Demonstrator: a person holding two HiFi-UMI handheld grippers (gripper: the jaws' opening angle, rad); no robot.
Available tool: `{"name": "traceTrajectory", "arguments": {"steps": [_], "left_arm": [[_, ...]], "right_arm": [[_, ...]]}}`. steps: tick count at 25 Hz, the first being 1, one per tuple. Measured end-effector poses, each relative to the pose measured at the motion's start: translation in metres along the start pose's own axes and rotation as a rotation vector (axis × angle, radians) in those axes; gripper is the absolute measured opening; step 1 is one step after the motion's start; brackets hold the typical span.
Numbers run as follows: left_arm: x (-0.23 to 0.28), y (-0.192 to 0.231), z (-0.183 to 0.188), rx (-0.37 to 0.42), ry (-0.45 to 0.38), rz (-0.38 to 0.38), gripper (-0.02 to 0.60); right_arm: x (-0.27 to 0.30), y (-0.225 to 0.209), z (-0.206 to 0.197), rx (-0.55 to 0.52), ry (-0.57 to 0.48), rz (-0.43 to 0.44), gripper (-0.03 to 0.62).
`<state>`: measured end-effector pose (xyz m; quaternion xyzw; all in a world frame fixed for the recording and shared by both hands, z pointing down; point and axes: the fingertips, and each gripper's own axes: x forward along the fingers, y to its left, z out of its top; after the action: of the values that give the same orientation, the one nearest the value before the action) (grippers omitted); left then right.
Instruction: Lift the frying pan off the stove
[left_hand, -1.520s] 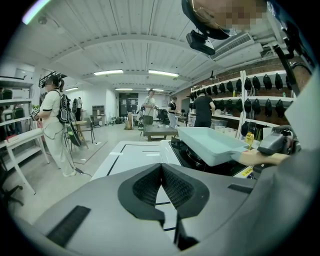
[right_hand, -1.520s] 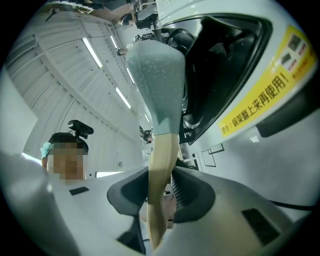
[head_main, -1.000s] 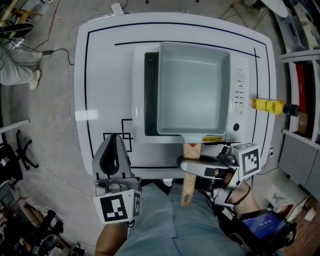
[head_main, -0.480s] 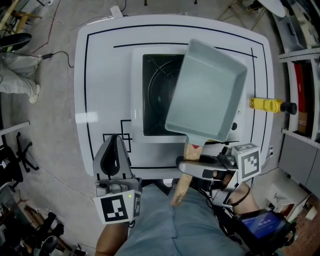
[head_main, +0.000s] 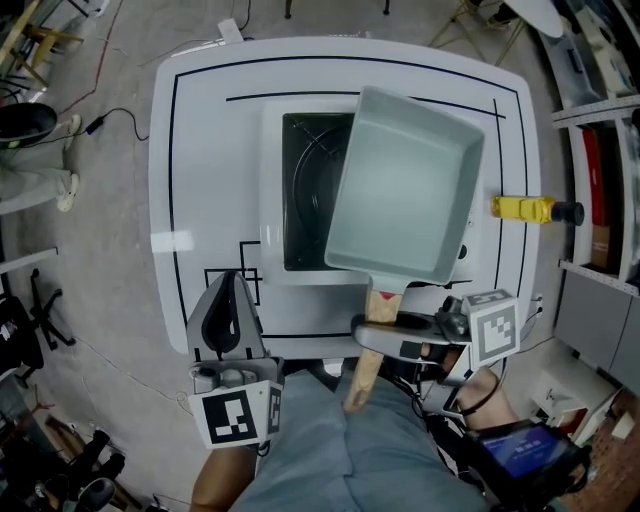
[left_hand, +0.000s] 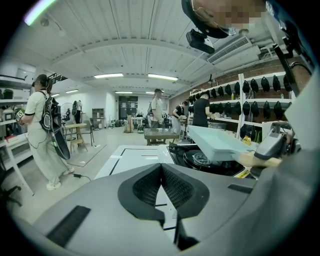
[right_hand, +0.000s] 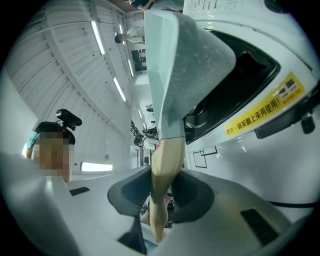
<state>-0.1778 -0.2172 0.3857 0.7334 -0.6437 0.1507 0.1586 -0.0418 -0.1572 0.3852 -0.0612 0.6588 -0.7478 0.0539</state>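
**A:** From overhead, where's the frying pan (head_main: 405, 190)?

**B:** Centre-right of the frame. It's tilted, over the right half of the stove (head_main: 305, 190), whose dark glass shows to the pan's left. The right gripper (head_main: 378, 335), at lower centre, is clamped across the wooden handle (head_main: 365, 375). The left gripper (head_main: 228, 312) sits at lower left by the edge of the white surface (head_main: 200, 150) and touches nothing.

**A:** And looking along the left gripper?

**B:** Its jaws are pressed together with nothing between them. At the right of that frame the pan hangs clear above the burner ring, tilted.

**A:** The right gripper's own view?

**B:** The pads squeeze the handle at bottom centre, and the pan rears up the middle of the frame.

**A:** How would you finish the lift well?

**B:** I'd grip firmly, because the pan's weight hangs far out from the jaws and could twist the handle. Then I'd level it and carry it up and away without clipping the stove's rim.

**A:** Any writing?

**B:** There's a yellow label (right_hand: 262, 112) on the stove's front, at the right of the frame. It carries black Chinese characters that I can't read with any certainty. I can't see a brand name anywhere.
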Motion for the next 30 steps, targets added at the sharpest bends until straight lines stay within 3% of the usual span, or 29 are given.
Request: {"name": "traceTrajectory", "arguments": {"steps": [12,30], "left_arm": [[-0.027,-0.014,0.016,-0.02,-0.058,-0.008,0.017],[-0.12,-0.035,0.007,-0.039,-0.141,0.052,0.017]], "right_arm": [[-0.008,0.039,-0.024,-0.071,0.033,-0.012,0.123],[-0.033,0.06,-0.105,-0.147,0.116,-0.011,0.124]]}}
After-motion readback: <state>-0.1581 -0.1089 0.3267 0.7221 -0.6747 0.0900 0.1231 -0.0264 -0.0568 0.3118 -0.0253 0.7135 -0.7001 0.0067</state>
